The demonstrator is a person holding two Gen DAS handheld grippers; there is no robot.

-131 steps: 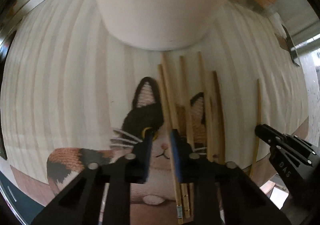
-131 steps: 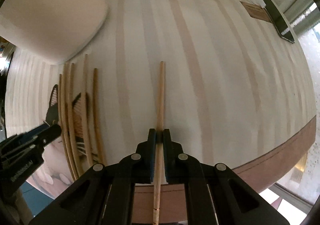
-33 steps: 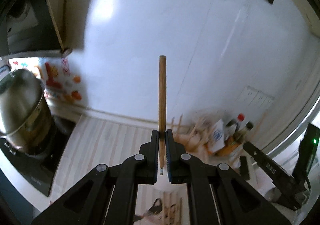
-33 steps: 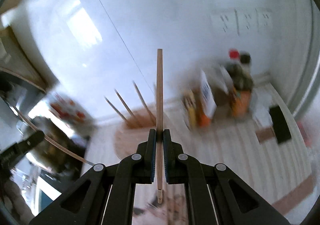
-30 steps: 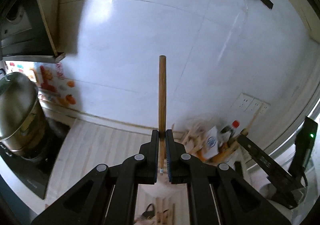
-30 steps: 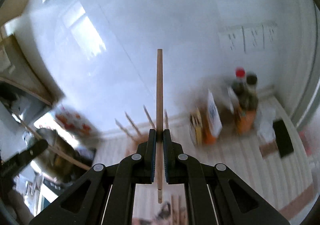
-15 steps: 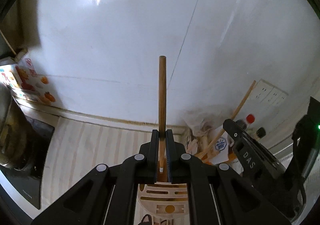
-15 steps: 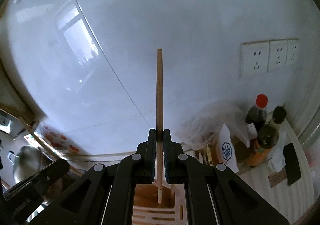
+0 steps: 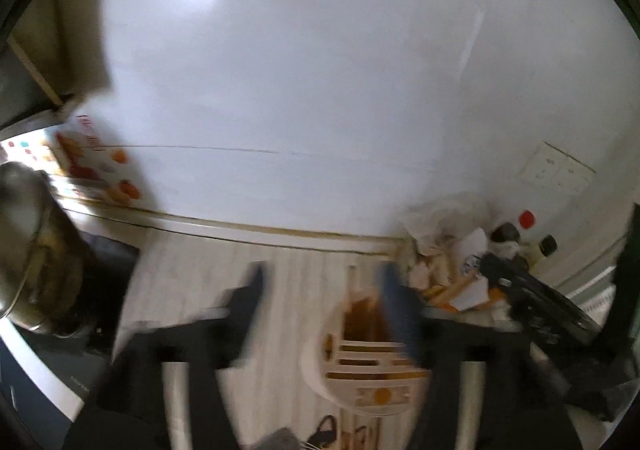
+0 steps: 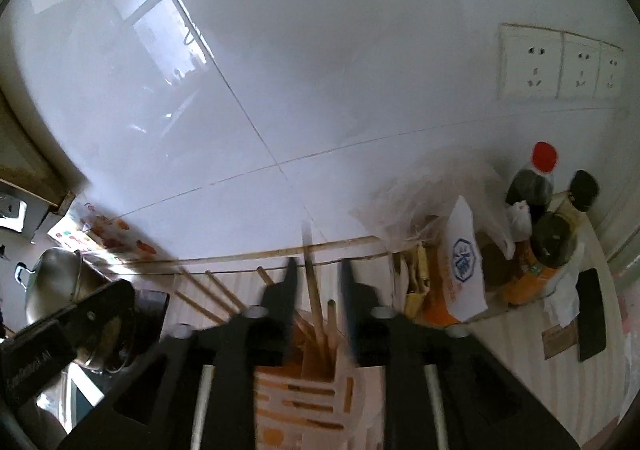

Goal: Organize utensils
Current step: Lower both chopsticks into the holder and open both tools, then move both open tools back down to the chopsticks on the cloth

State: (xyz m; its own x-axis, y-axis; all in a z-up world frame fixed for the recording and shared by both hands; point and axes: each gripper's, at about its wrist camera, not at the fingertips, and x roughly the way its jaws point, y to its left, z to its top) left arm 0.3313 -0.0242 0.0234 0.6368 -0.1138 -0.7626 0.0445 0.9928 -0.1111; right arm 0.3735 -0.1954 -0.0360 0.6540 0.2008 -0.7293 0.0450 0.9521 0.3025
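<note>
A cream utensil holder with slotted sides stands on the counter below both grippers; it also shows in the right wrist view. My left gripper is open and empty above the holder, and a chopstick stands in it. My right gripper is open, with a wooden chopstick standing loose between its fingers, its lower end in the holder. Several more chopsticks lean out of the holder to the left.
A white tiled wall is close behind. A steel pot sits on a hob at the left. Sauce bottles, a carton and plastic bags crowd the back right. A cat-pattern mat lies in front of the holder.
Both grippers have opened and released their chopsticks, which now stand in the holder. Both views have tilted down slightly toward the holder.
</note>
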